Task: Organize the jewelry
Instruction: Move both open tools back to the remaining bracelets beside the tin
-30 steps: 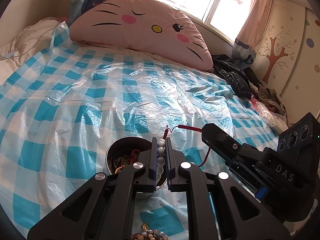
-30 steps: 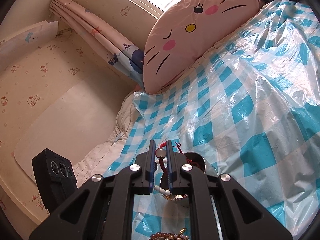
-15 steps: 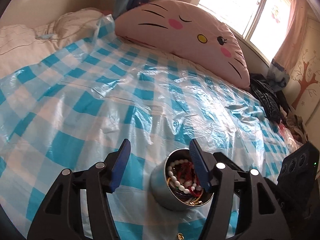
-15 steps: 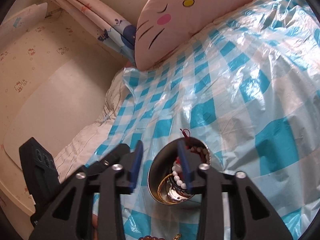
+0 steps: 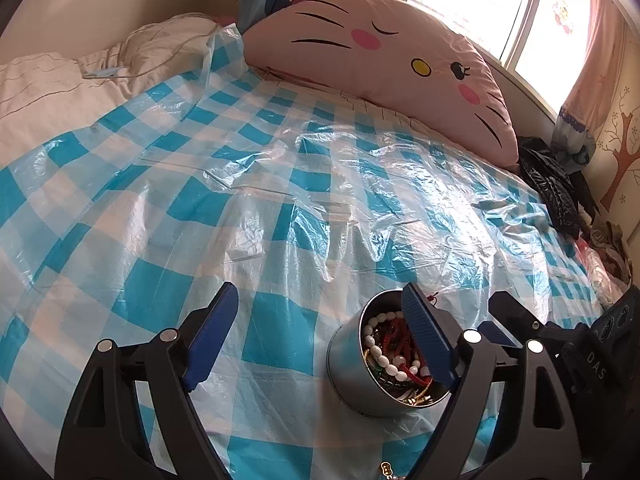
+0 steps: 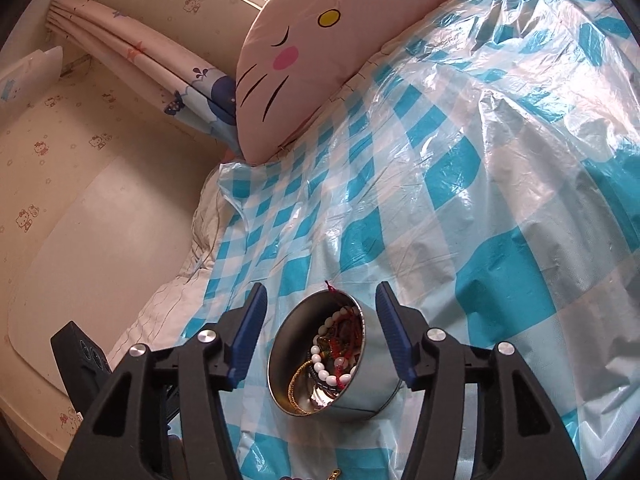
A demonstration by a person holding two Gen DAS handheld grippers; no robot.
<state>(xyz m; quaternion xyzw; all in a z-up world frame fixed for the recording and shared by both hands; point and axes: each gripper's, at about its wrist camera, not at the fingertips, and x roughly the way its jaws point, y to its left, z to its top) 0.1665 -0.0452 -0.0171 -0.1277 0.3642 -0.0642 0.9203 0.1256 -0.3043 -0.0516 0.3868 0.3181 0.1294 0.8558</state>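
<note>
Round metal tin [image 6: 320,360] on blue-check plastic sheet [image 6: 480,200], w/ white bead bracelet [image 6: 326,364], red cord, gold chain inside. L gripper [image 5: 320,328] & R gripper [image 6: 320,320] jaws opening, empty; tin sits between R's. Pink cat pillow [image 5: 380,56] by window

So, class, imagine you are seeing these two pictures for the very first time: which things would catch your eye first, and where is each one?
A big pink cat-face pillow lies at the head of the bed, under the bright window. A shiny blue-and-white checked plastic sheet covers the bed. Near the cameras, a round metal tin full of bead bracelets stands on that sheet.
</note>
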